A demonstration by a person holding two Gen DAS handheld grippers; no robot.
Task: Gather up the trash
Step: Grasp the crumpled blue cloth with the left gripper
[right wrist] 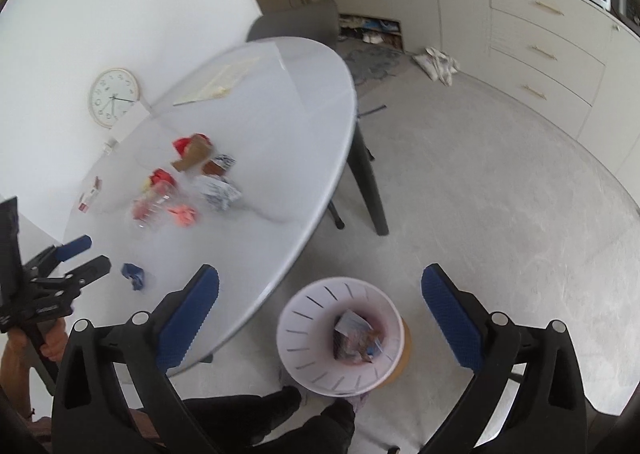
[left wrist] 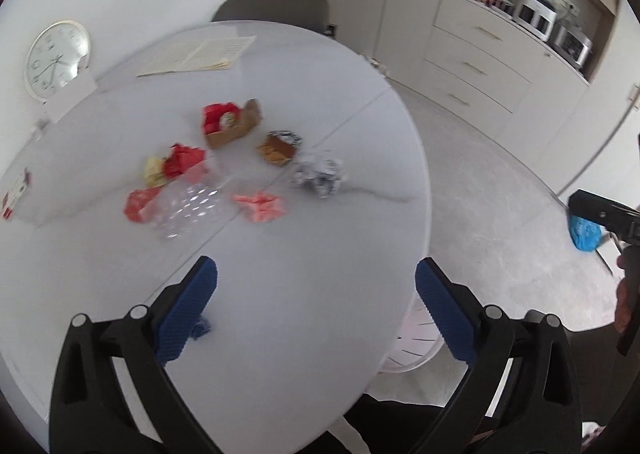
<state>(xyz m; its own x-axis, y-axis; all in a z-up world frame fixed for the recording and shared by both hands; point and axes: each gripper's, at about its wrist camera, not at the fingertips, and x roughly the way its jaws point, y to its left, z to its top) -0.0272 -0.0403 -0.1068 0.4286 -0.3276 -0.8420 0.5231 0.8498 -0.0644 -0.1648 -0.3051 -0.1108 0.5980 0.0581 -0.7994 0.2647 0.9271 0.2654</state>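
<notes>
Trash lies on the round white table (left wrist: 100, 254): a brown box with red paper (left wrist: 230, 122), a snack wrapper (left wrist: 279, 148), crumpled foil paper (left wrist: 320, 176), pink paper (left wrist: 260, 206), red wads (left wrist: 182, 160) and a clear plastic tray (left wrist: 188, 210). A small blue wad (right wrist: 134, 274) lies near the front edge, just by the left finger in the left wrist view (left wrist: 202, 328). My left gripper (left wrist: 316, 310) is open and empty above the table. My right gripper (right wrist: 320, 318) is open and empty above the white bin (right wrist: 344, 340), which holds wrappers.
Papers (left wrist: 200, 54) lie at the table's far side, a small red-and-white card (left wrist: 16, 194) at its left edge. A clock (left wrist: 56, 58) leans on the wall. A grey chair (right wrist: 296, 24) stands behind the table. Drawers (right wrist: 540, 54) line the right wall.
</notes>
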